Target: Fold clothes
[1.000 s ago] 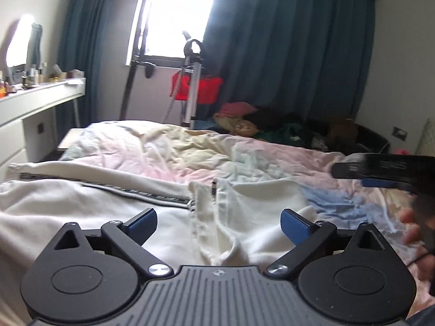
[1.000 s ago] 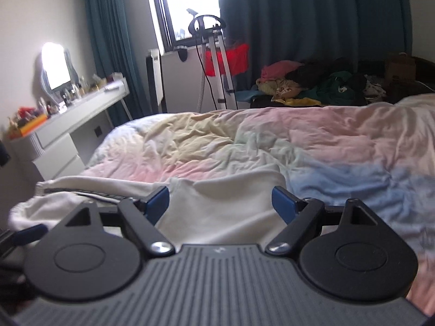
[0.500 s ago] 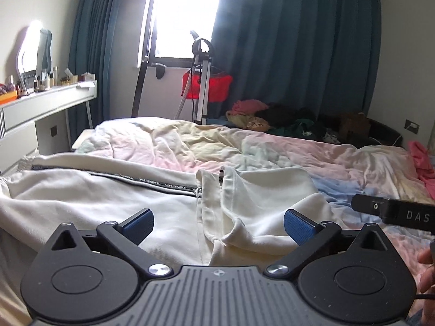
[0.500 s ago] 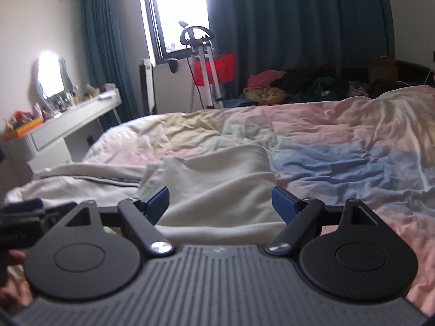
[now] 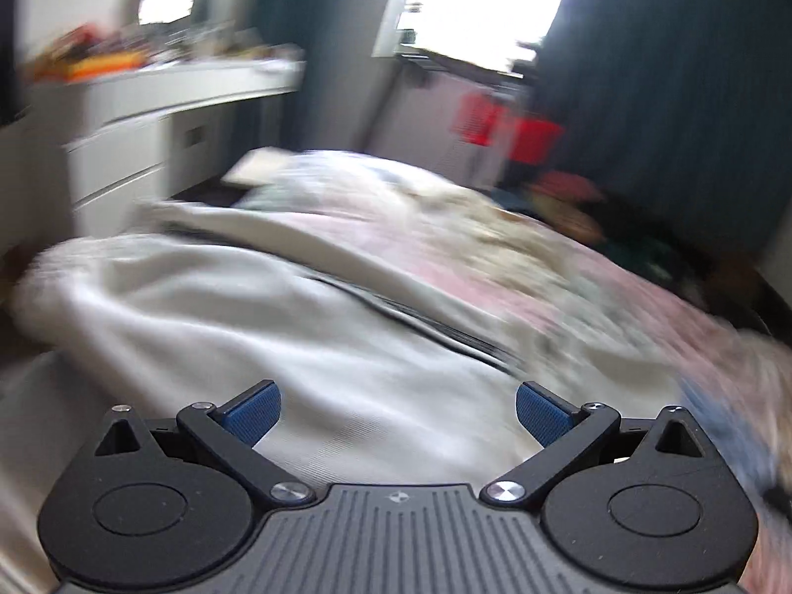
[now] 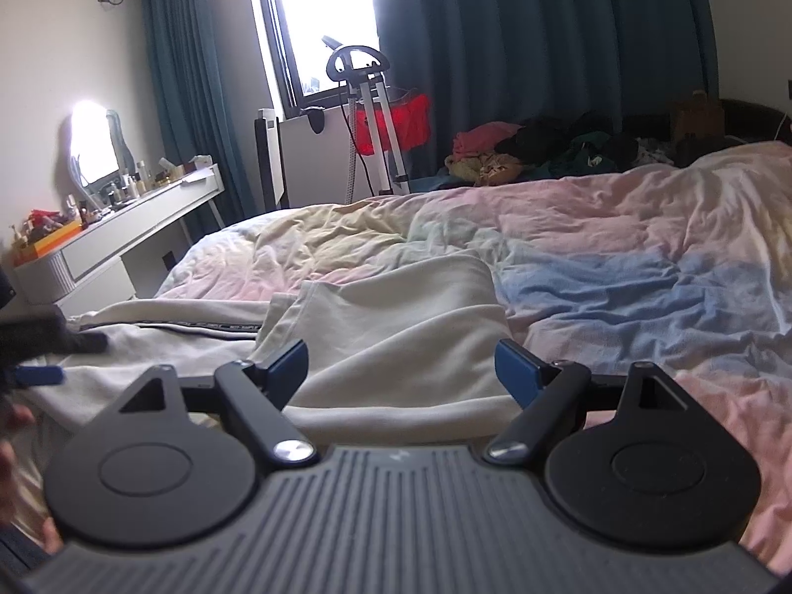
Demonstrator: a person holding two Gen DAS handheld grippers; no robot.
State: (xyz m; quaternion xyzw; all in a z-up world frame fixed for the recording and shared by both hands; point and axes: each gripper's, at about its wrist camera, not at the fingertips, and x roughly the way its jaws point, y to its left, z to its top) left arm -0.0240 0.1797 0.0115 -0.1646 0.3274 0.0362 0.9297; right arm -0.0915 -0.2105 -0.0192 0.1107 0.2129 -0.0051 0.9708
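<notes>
A bright window (image 6: pixel 321 20) sits between dark blue curtains (image 6: pixel 544 49). A white desk (image 6: pixel 128 232) with a mirror (image 6: pixel 94 148) stands left of the bed (image 6: pixel 618 247).

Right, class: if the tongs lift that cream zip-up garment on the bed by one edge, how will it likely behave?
The cream garment will probably go floppy and drape: it already lies in soft folds on the duvet. It looks thickish, so likely has some weight and may drag. Its ribbed-looking fabric should grip, not slip, in the right tongs.
</notes>
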